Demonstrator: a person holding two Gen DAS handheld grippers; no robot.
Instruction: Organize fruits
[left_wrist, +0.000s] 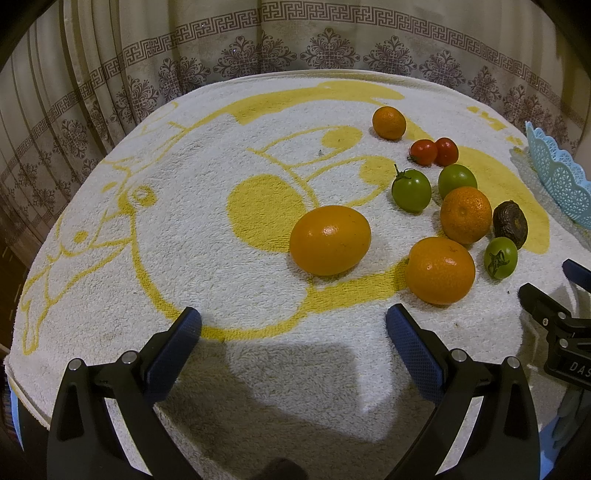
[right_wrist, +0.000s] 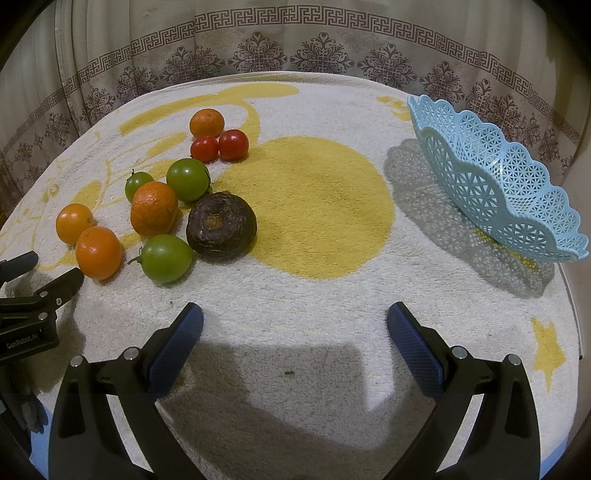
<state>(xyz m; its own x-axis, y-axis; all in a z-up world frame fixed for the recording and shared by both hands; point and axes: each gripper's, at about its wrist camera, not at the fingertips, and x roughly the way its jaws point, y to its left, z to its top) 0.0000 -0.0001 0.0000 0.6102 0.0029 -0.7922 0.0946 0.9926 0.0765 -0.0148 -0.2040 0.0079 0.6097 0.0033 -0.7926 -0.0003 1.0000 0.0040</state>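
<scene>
Terry cover: white and yellow towel (right_wrist: 314, 288) over the counter; soft pile, round fruit may roll when nudged.
Fruit: oranges (right_wrist: 154, 208), green tomatoes (right_wrist: 167, 257), red tomatoes (right_wrist: 233, 144), dark fruit (right_wrist: 221, 225) touching at 10 o'clock; one pick may scatter neighbours.
Basket: blue lattice basket (right_wrist: 517, 192) at 2 o'clock, tilted, empty.
Jaws: left gripper (left_wrist: 293, 328) and right gripper (right_wrist: 294, 325) released, holding nothing.

Warm indoor light falls from above and behind, throwing soft dark shadows ahead of each tool onto the towel (left_wrist: 258, 110). Small glare spots shine on the oranges (left_wrist: 330, 240). Fisheye bending curves the edges, with dark corners; focus is sharp.
</scene>
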